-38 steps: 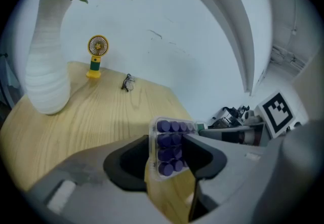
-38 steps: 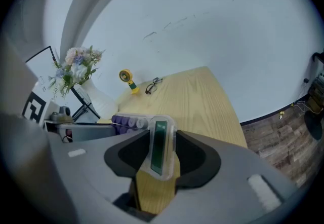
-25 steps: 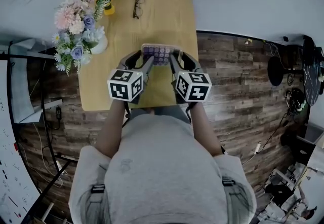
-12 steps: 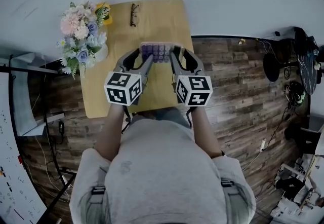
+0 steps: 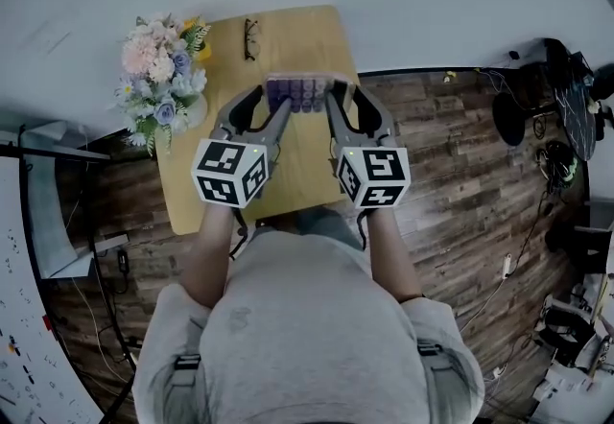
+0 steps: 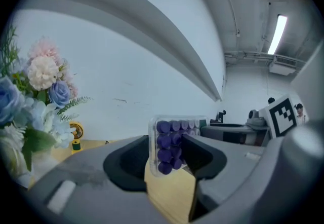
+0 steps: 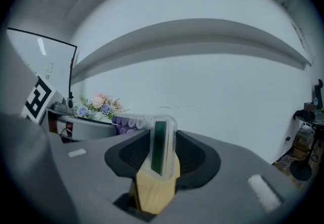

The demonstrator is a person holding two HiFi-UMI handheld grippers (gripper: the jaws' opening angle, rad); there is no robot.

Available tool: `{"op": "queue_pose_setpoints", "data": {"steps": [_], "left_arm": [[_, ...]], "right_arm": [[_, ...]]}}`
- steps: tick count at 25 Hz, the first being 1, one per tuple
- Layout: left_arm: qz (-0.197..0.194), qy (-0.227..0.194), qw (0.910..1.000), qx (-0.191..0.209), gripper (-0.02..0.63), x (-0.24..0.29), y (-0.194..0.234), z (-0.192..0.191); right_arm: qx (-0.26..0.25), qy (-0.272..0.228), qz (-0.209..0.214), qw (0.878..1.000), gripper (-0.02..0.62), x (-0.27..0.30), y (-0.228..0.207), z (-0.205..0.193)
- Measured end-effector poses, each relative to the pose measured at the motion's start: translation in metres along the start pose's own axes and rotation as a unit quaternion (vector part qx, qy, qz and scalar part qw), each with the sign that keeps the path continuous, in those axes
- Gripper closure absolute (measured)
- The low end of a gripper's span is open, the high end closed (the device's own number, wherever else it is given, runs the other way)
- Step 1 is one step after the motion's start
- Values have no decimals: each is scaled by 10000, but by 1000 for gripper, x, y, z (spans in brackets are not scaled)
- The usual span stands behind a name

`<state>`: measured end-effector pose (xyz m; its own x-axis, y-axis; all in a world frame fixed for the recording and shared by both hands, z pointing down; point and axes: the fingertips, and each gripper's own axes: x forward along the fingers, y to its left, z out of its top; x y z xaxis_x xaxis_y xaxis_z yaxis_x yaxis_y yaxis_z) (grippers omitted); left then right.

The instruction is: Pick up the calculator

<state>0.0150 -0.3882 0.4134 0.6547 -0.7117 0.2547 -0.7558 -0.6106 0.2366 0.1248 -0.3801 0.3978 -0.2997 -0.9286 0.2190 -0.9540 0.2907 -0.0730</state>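
Note:
The calculator (image 5: 305,92), a clear case with purple keys, hangs above the wooden table (image 5: 297,34), held at both ends. My left gripper (image 5: 279,100) is shut on its left end, and my right gripper (image 5: 333,98) is shut on its right end. In the left gripper view the purple keys of the calculator (image 6: 170,144) sit clamped in the left gripper (image 6: 167,156). The right gripper view shows the calculator (image 7: 160,146) edge-on, its green display strip pinched in the right gripper (image 7: 159,157).
A bouquet of pink and blue flowers (image 5: 159,74) in a white vase stands at the table's left edge. Glasses (image 5: 250,35) and a small yellow object (image 5: 199,29) lie at the far end. Dark plank floor surrounds the table; cables and gear (image 5: 566,115) are at right.
Both grippers have risen with the calculator held between them. The table now looks smaller and farther below, and the marker cubes look closer to the head camera.

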Motion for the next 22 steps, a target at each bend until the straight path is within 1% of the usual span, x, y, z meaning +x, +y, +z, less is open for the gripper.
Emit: {"op": "queue_pose_setpoints", "data": {"steps": [7,15,22], "left_arm": [[-206,-275,9992,225,403,-17,-12,25],[-328,-601,9959,587,403,-39,-29,51],[-405,-841,9925,784,402,-58,-42,64]], "right_arm": [[-142,-375,-163,9991,437,-20,9,27],[-256,-837,-336,9956,436,-47,21,54],[-414,-1144,-491,9914,436,-71,32,69]]}}
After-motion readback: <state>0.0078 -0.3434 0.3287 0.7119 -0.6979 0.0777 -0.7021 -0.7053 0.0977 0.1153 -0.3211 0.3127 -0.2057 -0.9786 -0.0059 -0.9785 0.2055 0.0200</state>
